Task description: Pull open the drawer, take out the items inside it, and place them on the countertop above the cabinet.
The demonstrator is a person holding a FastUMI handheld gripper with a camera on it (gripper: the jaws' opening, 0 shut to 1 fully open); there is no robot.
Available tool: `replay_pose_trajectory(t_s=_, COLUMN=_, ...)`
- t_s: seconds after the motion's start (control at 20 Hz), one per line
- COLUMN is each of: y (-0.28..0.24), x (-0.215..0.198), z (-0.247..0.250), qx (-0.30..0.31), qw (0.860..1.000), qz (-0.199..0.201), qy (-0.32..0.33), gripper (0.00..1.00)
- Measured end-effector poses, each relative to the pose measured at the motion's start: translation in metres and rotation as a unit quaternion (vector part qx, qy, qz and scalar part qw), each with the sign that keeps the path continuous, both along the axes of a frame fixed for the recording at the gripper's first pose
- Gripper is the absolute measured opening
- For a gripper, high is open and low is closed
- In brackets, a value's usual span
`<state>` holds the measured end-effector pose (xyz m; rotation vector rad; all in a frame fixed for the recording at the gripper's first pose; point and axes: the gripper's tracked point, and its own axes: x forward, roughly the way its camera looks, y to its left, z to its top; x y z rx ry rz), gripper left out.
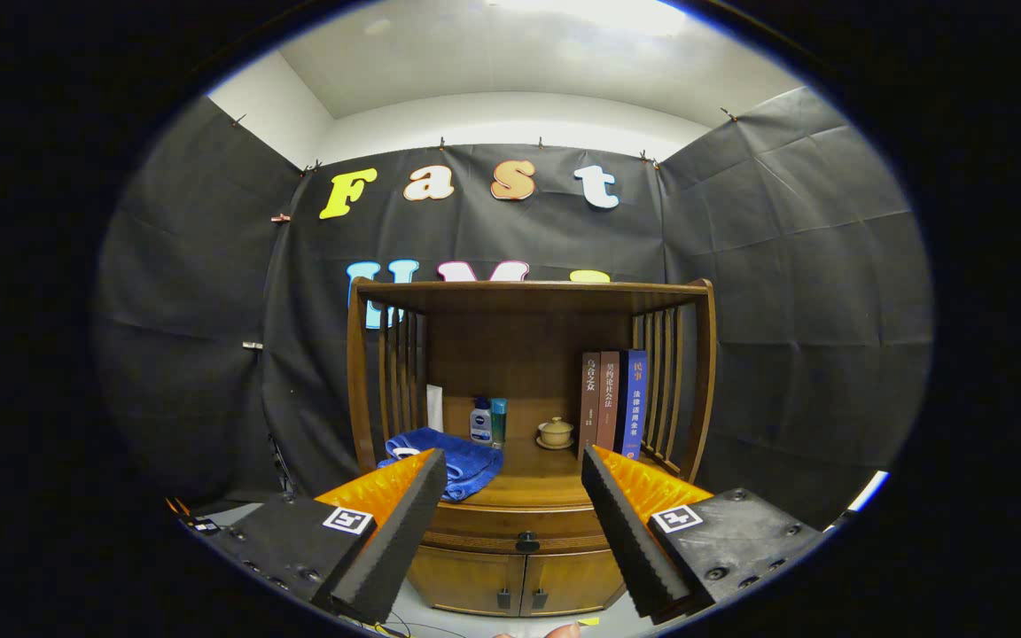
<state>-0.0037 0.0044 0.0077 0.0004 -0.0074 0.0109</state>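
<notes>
A small wooden cabinet stands ahead of my fingers, with its countertop (524, 483) under a railed shelf frame. Its drawer (510, 539) lies just below the countertop and is closed, with a dark round knob (526, 541) at its middle. The knob sits between my fingers, some way beyond their tips. My gripper (512, 468) is open, its two black foam pads (404, 532) spread wide with nothing between them. What the drawer holds is hidden.
On the countertop lie a folded blue towel (462, 461), a white-and-blue bottle (480, 422), a slim teal bottle (499, 421), a small lidded ceramic cup (555, 432) and three upright books (612, 403). Two small cabinet doors (519, 585) sit below the drawer.
</notes>
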Motion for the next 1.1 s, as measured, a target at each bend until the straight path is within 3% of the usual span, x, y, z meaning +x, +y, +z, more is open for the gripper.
replay_pose_trajectory(t_s=0.75, y=-0.006, x=0.008, z=0.002, qx=-0.006, qw=1.0, qz=-0.003, qy=-0.004, gripper=0.98)
replay_pose_trajectory(t_s=0.9, y=-0.001, x=0.029, z=0.005, qx=-0.007, qw=1.0, qz=0.011, qy=-0.009, gripper=0.98)
replay_pose_trajectory(t_s=1.1, y=-0.014, x=0.08, z=-0.026, qx=-0.007, qw=1.0, qz=-0.002, qy=-0.013, gripper=0.98)
